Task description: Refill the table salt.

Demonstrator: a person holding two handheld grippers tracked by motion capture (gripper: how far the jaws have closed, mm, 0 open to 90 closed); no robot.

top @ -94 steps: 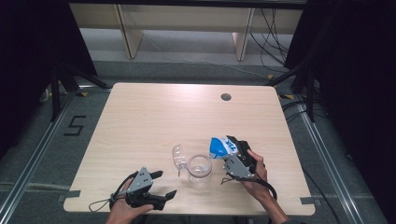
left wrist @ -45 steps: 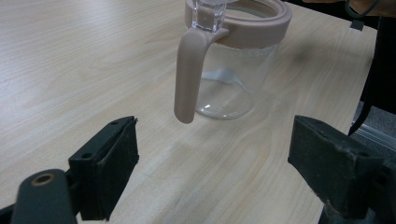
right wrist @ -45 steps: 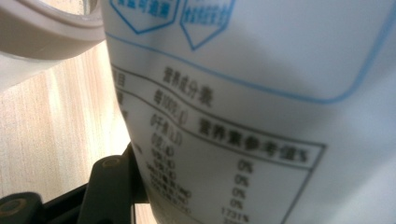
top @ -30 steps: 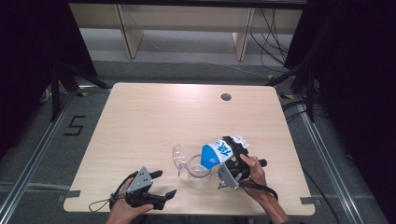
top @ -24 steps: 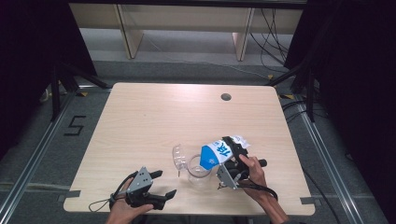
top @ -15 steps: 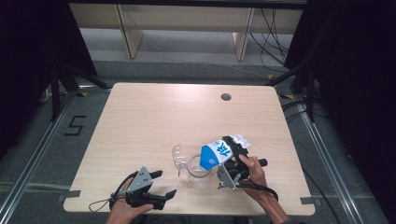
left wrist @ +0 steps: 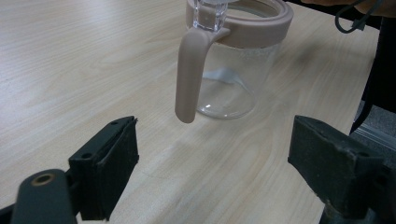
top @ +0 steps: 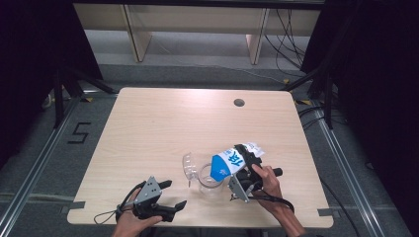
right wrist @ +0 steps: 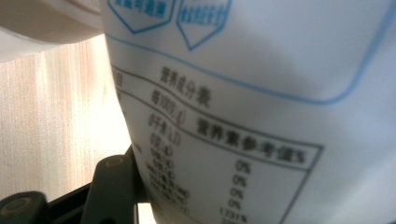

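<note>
My right hand-held gripper (top: 240,165) squeezes a blue and white pouch (top: 226,163) and holds it tipped over the rim of the clear jug (top: 210,176) on the bench (top: 163,123). My left hand-held gripper (top: 170,195) sits low near the bench's front edge, its jaws wide apart with nothing between them, pointing at the jug's pink handle (left wrist: 189,77).
</note>
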